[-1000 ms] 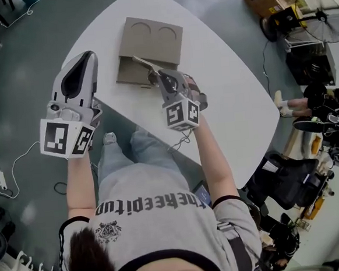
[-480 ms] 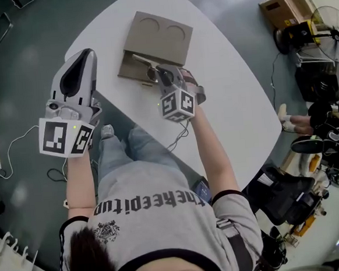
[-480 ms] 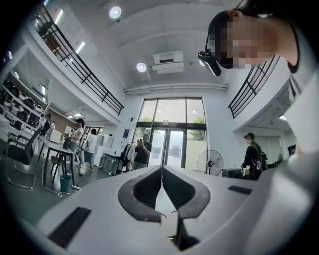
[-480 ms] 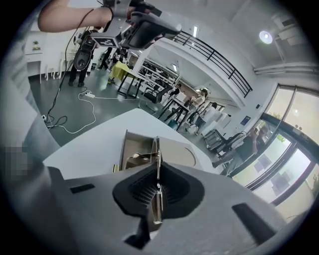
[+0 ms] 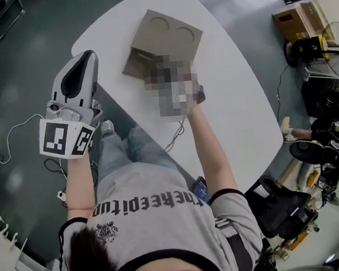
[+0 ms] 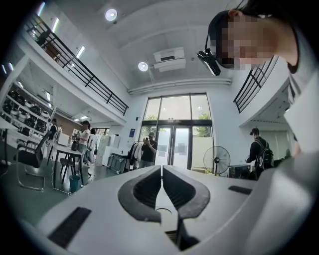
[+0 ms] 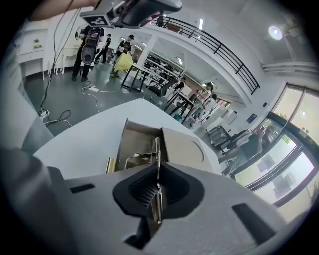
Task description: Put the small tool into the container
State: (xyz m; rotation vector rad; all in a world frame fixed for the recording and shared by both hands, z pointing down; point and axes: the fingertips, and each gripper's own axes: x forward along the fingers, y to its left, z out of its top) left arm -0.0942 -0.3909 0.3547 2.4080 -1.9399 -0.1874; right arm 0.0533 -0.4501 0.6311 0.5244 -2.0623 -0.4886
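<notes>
Right fingers [image 7: 137,191] pinch small tool [image 7: 158,169], seemingly over container [image 7: 130,142].

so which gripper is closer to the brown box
Right. The right gripper, shut on a thin metal tool, points at the open compartment of the brown box. The left gripper is well off to its left, shut and empty.
</notes>
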